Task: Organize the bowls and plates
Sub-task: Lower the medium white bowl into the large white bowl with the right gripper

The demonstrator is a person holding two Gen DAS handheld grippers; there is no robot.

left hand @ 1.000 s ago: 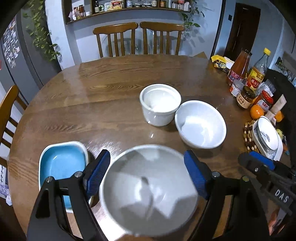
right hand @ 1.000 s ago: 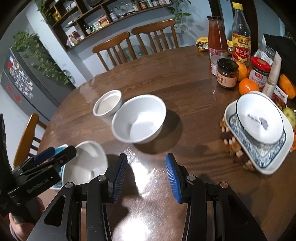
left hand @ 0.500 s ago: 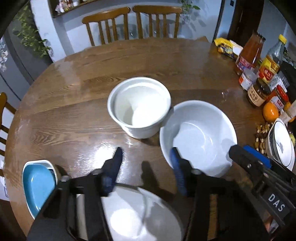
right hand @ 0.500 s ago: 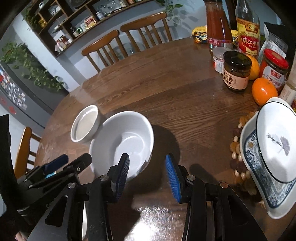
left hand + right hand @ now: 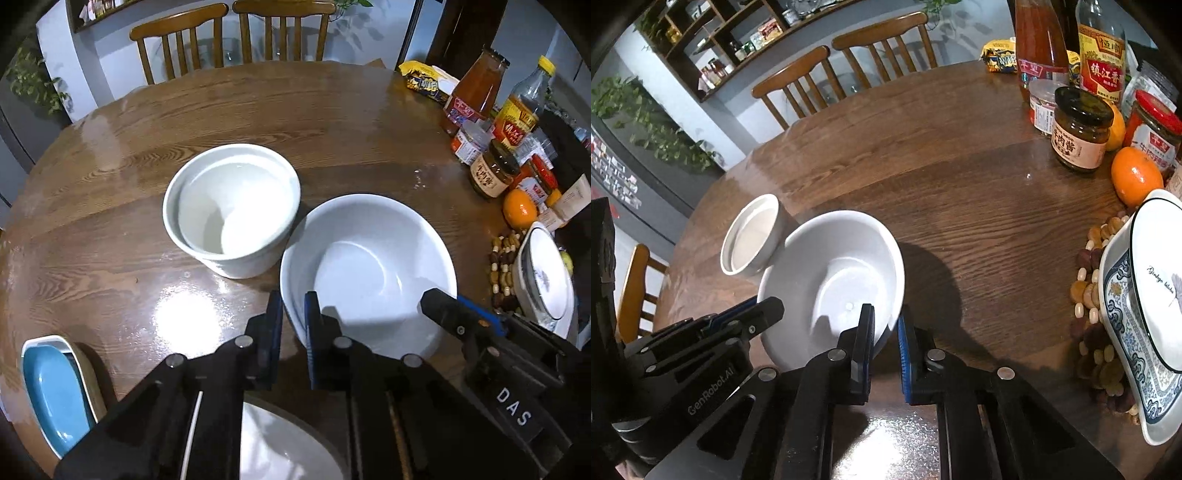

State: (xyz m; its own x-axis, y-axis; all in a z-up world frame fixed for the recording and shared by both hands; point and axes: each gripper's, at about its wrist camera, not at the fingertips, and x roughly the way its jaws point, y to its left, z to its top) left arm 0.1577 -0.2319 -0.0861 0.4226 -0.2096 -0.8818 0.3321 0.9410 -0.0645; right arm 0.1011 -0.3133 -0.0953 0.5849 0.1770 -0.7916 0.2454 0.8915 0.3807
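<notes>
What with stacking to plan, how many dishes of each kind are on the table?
Plain white bowls: 3: wide bowl, straight-sided bowl, near bowl
Dark-rimmed white bowl: 1
Blue rectangular dish: 1
Blue-patterned plate: 1
Total: 6

A round wooden tabletop (image 5: 229, 110) with a glossy finish fills the room's middle, and bright glare patches lie on its near side. Two wooden chairs (image 5: 229, 33) with slatted backs stand side by side at its far edge, against a pale blue-grey wall (image 5: 110, 55). A dark open shelf unit (image 5: 713, 55) holds jars and boxes, and leafy trailing plants (image 5: 653, 129) hang near it. A dark door (image 5: 454, 26) stands on the right, and another wooden chair (image 5: 631, 288) sits at the left edge.
</notes>
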